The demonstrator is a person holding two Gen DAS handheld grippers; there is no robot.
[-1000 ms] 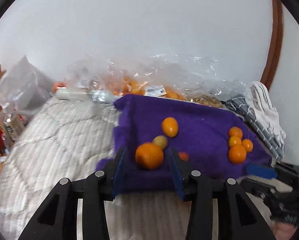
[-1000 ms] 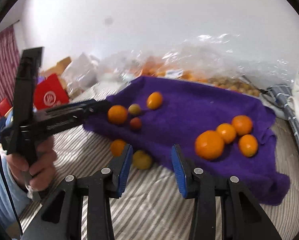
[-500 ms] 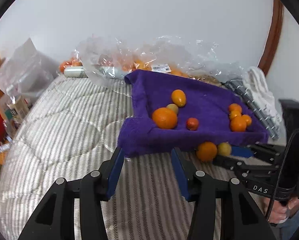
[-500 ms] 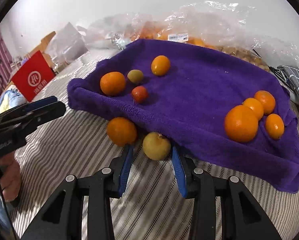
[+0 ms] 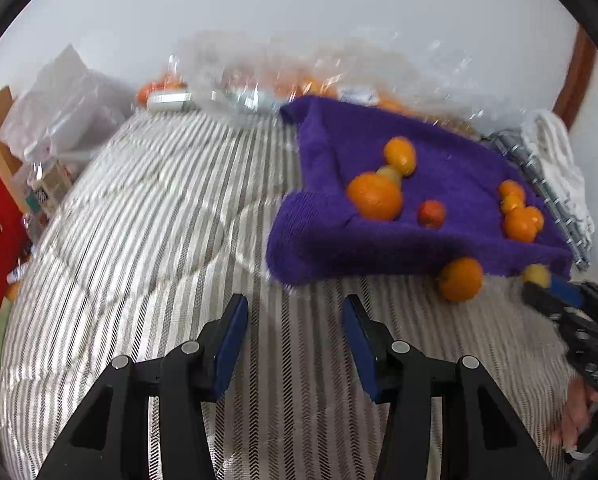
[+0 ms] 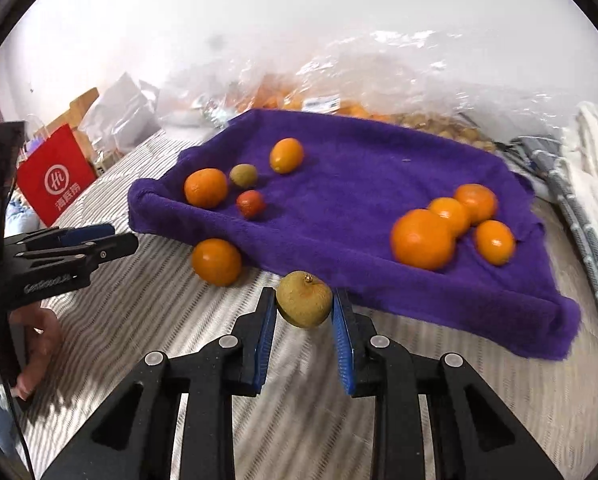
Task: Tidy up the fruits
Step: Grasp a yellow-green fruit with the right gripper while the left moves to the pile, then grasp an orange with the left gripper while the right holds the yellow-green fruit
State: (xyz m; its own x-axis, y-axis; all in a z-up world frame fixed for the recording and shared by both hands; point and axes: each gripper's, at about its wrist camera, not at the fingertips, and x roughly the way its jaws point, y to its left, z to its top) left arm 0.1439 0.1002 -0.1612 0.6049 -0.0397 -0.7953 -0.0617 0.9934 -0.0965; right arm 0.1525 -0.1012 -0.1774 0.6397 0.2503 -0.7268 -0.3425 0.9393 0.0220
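A purple towel lies on the striped bed. On its left part sit an orange, a small green fruit, a small red fruit and an oval orange. Several oranges cluster on its right part. One orange lies on the bedding against the towel's front edge. My right gripper is closing, and its pads press on a yellow-green fruit. My left gripper hovers over bare bedding left of the towel. Its jaws are closing slightly with nothing between them.
Clear plastic bags of fruit lie along the wall behind the towel. A red paper bag and white bags stand at the far left. White and grey cloths lie right of the towel. A hand holds the left gripper.
My right gripper's pads have shut on the yellow-green fruit that lay between them. My left gripper has drawn back from the towel's front edge and now sits over bare bedding.
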